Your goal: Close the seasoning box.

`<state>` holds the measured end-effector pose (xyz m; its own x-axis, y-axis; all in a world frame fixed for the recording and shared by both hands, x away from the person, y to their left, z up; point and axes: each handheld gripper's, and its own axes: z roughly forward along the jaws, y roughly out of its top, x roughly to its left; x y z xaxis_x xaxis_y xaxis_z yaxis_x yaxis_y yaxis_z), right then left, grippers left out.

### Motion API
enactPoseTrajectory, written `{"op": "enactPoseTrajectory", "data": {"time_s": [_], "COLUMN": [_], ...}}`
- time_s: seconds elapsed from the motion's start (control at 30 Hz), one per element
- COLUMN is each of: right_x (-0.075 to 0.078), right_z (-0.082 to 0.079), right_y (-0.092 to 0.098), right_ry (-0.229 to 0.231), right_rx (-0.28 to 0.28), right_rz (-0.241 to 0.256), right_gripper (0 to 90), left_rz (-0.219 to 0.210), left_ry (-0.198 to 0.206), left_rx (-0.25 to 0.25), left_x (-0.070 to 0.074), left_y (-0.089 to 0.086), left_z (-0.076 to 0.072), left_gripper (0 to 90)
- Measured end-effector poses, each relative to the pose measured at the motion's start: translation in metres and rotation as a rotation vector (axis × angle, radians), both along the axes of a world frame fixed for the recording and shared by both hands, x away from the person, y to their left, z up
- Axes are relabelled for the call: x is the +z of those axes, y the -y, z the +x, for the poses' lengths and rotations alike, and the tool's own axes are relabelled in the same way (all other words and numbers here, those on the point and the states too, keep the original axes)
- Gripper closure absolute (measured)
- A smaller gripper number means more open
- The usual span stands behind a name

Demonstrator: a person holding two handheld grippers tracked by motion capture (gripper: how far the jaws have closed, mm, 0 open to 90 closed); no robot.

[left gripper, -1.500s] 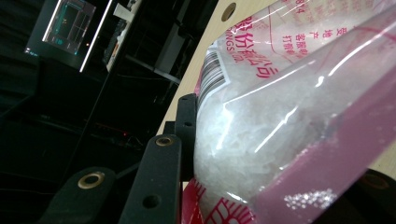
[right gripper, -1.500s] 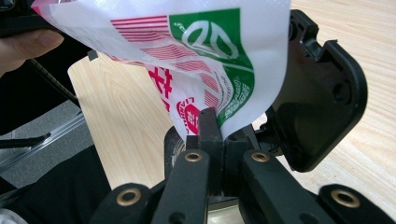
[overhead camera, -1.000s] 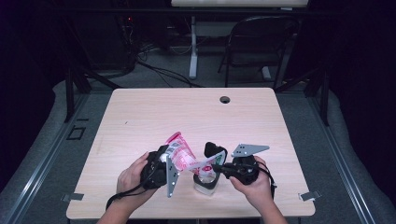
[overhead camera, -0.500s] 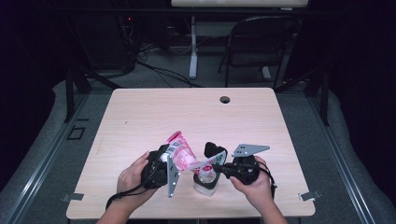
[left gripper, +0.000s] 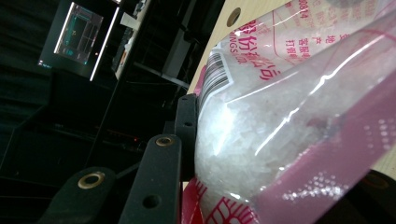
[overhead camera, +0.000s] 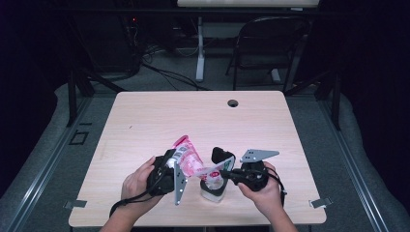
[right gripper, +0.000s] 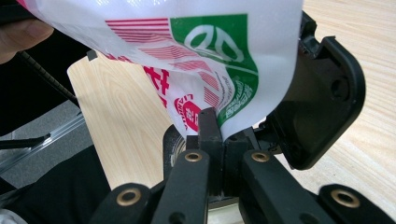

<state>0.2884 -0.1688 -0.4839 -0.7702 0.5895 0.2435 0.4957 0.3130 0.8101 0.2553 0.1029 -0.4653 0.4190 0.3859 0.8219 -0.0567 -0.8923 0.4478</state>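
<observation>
Pink-and-white plastic bag [overhead camera: 191, 162] of white crystals, printed with red characters and a barcode, is hanging above the near middle of the wooden table [overhead camera: 145, 121], stretched between the two grippers.

Left gripper [overhead camera: 170, 166]: a hand is gripping its black body at the bag's left; in the left gripper view its jaws are pinching the full, bulging part of the bag [left gripper: 280, 116], one black jaw pressing flat against the clear film beside the barcode.

Right gripper [overhead camera: 226, 171]: a hand is holding it at the bag's right; in the right gripper view its jaws are standing pressed together on the thin lower edge of the bag [right gripper: 205, 60], just under a green-and-red logo.

Clear container [overhead camera: 212, 189] is sitting on the table directly below the bag's right end, its black hinged lid [right gripper: 322, 98] standing open behind the pinched edge.

Round cable hole [overhead camera: 233, 103] is lying far off near the table's rear edge.
</observation>
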Motion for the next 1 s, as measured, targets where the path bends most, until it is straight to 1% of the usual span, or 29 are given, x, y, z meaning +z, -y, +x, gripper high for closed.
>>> {"op": "enactPoseTrajectory", "data": {"time_s": [0.03,0.23,0.27,0.3,0.5,0.53,0.63,0.67,0.7,0.73,0.93,0.97,1.0], "right_x": [0.0001,-0.0005,-0.0006,-0.0006,-0.0007,-0.0007,-0.0010,-0.0010,-0.0010,-0.0011,-0.0011,-0.0012,-0.0012], "right_z": [0.0002,0.0003,0.0004,0.0006,0.0005,0.0005,0.0002,0.0002,0.0002,0.0003,0.0003,0.0004,0.0004], "right_y": [0.0003,0.0000,0.0002,0.0002,-0.0001,-0.0001,-0.0005,-0.0005,-0.0004,-0.0004,-0.0003,-0.0002,-0.0002], "right_ry": [0.000,-0.003,-0.003,-0.003,-0.002,-0.002,-0.004,-0.004,-0.004,-0.002,-0.002,-0.003,-0.003], "right_rx": [0.002,0.004,0.005,0.004,0.004,0.004,0.001,0.001,0.000,0.001,0.000,0.001,0.000], "right_rz": [-0.004,-0.008,-0.010,-0.010,-0.008,-0.008,-0.007,-0.006,-0.005,-0.003,-0.004,-0.004,-0.004], "right_gripper": [90.0,90.0,90.0,90.0,90.0,90.0,90.0,90.0,90.0,90.0,90.0,90.0,90.0], "left_rz": [0.012,0.015,0.005,0.006,0.014,0.028,0.028,0.016,0.017,0.028,0.032,0.024,0.033], "left_ry": [-0.002,-0.001,0.003,0.003,0.008,0.006,0.010,0.012,0.012,0.013,0.019,0.020,0.020], "left_rx": [0.001,0.000,-0.002,-0.002,-0.003,-0.001,-0.003,-0.006,-0.005,-0.004,-0.004,-0.006,-0.004], "left_x": [0.0009,0.0014,0.0006,0.0007,0.0014,0.0020,0.0019,0.0012,0.0014,0.0022,0.0026,0.0021,0.0027], "left_y": [-0.0002,0.0001,0.0005,0.0005,0.0007,0.0006,0.0010,0.0013,0.0013,0.0012,0.0017,0.0019,0.0019], "left_z": [-0.0003,-0.0004,-0.0004,-0.0005,-0.0014,-0.0019,-0.0023,-0.0021,-0.0022,-0.0023,-0.0026,-0.0025,-0.0028], "left_gripper": [75.7,75.7,75.7,75.7,75.7,75.7,75.7,75.7,75.7,75.7,75.7,75.7,75.7]}}
